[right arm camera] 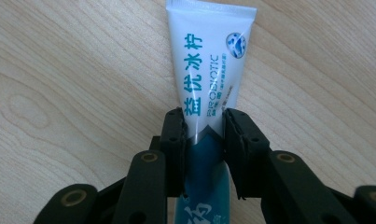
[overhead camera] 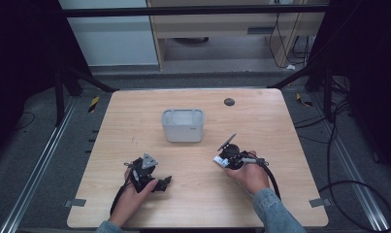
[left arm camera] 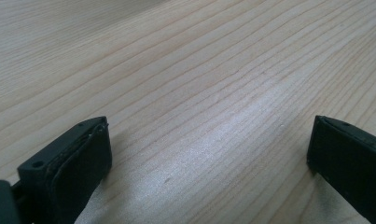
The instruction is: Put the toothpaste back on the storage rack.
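The jaws of the right gripper [right arm camera: 203,135] stand narrow, one pad on each side of a white and teal toothpaste tube [right arm camera: 208,74], and both pads press against the tube's flanks. The tube lies flat on the tabletop [right arm camera: 59,84]. Its crimped white end reaches out well beyond the jaw tips, and its teal part runs back between the jaws toward the gripper body. Printed lettering runs along the tube's length just ahead of the tips.

In the high view the right gripper [overhead camera: 227,156] sits low over the wood in the person's right hand [overhead camera: 251,175], and a bit of the white tube shows at its jaws. A grey rectangular bin [overhead camera: 183,124] stands on the tabletop beyond those jaws, off toward the left gripper's side and well apart from them.

The left gripper [left arm camera: 209,154] has its jaws spread wide, with bare wood grain between the two black pads and nothing held. In the high view the left gripper [overhead camera: 156,182] rests close to the tabletop in the left hand [overhead camera: 133,196], well apart from the tube.
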Demonstrator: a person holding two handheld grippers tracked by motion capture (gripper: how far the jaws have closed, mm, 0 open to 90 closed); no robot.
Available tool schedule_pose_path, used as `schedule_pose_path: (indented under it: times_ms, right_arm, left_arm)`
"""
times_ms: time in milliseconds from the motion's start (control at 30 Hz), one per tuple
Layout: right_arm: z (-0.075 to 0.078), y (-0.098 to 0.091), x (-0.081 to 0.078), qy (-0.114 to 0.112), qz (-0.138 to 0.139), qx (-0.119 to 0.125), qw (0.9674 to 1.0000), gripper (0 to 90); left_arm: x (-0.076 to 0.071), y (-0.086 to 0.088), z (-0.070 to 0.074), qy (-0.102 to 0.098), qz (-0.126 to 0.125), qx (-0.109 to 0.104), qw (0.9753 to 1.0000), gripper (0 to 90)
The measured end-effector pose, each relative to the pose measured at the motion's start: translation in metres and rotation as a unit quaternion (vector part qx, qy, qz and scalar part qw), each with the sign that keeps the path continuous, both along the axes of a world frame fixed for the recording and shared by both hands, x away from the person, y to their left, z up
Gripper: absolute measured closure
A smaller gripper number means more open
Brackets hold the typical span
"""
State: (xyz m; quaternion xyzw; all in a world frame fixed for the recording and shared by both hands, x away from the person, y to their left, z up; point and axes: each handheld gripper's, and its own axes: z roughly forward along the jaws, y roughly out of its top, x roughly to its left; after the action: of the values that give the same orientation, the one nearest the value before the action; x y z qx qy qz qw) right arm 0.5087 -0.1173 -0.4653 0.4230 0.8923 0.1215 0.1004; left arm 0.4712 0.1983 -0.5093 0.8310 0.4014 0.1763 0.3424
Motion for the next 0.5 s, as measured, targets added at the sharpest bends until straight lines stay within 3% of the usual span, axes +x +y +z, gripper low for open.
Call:
schedule_pose_path:
  times_ms: [500]
  right_arm:
    - [0.0053, -0.0067, 0.0029, 0.011, -0.015, 0.022, 0.9996, 76.7]
  left_arm:
    - [0.0000, 0.0000, 0.0000, 0.000, 0.000, 0.000, 1.0000, 0.0]
